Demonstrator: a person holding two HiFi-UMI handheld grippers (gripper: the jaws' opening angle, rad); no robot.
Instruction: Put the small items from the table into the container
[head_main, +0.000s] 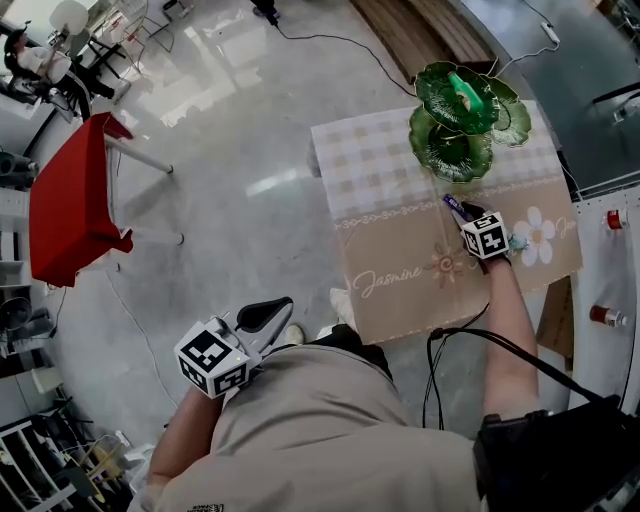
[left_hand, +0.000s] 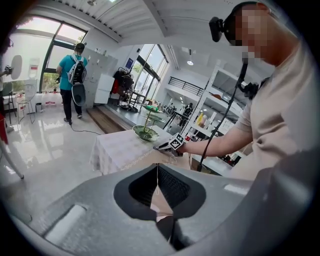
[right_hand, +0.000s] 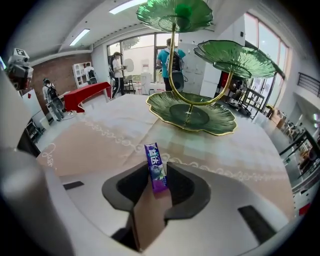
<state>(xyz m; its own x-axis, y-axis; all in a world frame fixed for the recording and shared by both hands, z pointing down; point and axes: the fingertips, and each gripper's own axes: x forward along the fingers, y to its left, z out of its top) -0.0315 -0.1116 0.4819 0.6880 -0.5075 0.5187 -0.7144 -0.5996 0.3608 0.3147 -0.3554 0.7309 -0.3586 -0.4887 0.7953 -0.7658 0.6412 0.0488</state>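
While left fingers (left_hand: 145, 186) meet empty, right fingers (right_hand: 184, 186) clamp a 益达 stick (right_hand: 156, 170) above "Jasmine" tablecloth (head_main: 420, 215).

Table (head_main: 400, 300) right of centre, covered by beige tablecloth (head_main: 370, 160): checked band at top, daisy print at right edge. Green tiered leaf stand (head_main: 462, 110) upright on cloth, upper right of frame.

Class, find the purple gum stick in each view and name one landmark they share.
Head view: purple gum stick, right of centre, at the right claw's tip.
Left gripper view: too small to make out.
Right gripper view: the stick at centre, between that claw's jaws.
Shared landmark: the green leaf-tier stand.
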